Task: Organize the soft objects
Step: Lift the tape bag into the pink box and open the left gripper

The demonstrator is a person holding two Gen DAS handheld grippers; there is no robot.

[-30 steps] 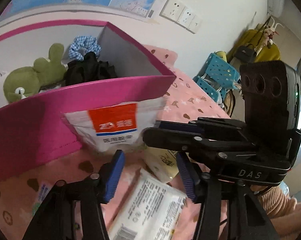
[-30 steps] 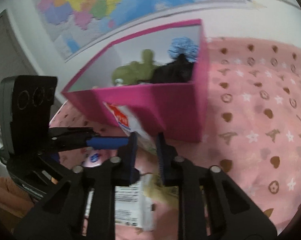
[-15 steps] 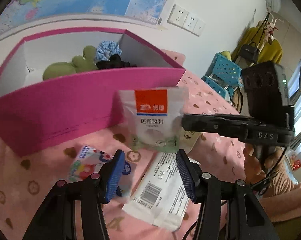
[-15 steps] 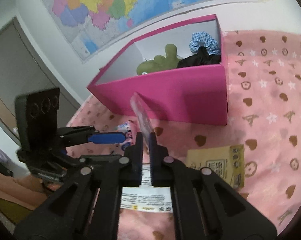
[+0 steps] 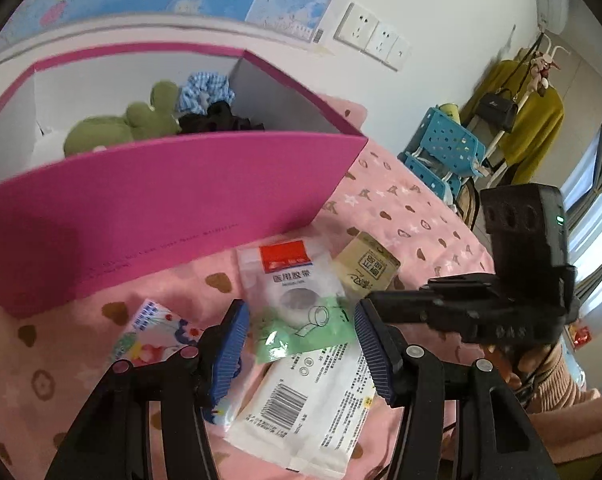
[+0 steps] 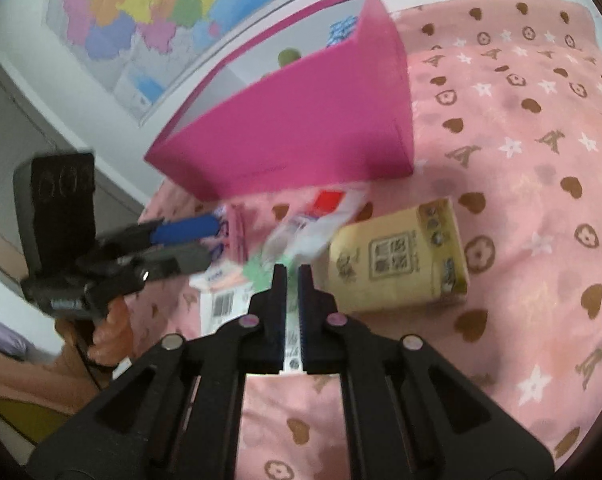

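Note:
A white medical-tape pouch (image 5: 293, 280) with a red label and green bottom lies tilted over a white wipes pack (image 5: 313, 404) on the pink bedspread. My right gripper (image 6: 292, 276) is shut on the pouch's green lower corner; the pouch (image 6: 321, 212) is blurred in the right wrist view. My left gripper (image 5: 301, 344) stands open just short of the pouch, its pads touching nothing. Behind stands the pink box (image 5: 161, 208), holding a green plush (image 5: 113, 128), a blue checked scrunchie (image 5: 203, 90) and a black scrunchie (image 5: 221, 120).
A yellow tissue pack (image 6: 397, 264) lies right of the pouch, a floral packet (image 5: 153, 328) left of it. The box (image 6: 301, 136) backs onto the wall. Blue plastic stools (image 5: 441, 152) and a coat rack (image 5: 533, 128) stand beyond the bed. A hand (image 5: 541, 360) holds the right gripper.
The right gripper closed on the pouch by the box front, lifted it upright, then brought it down onto the wipes pack. The left gripper drew back a little, still open.

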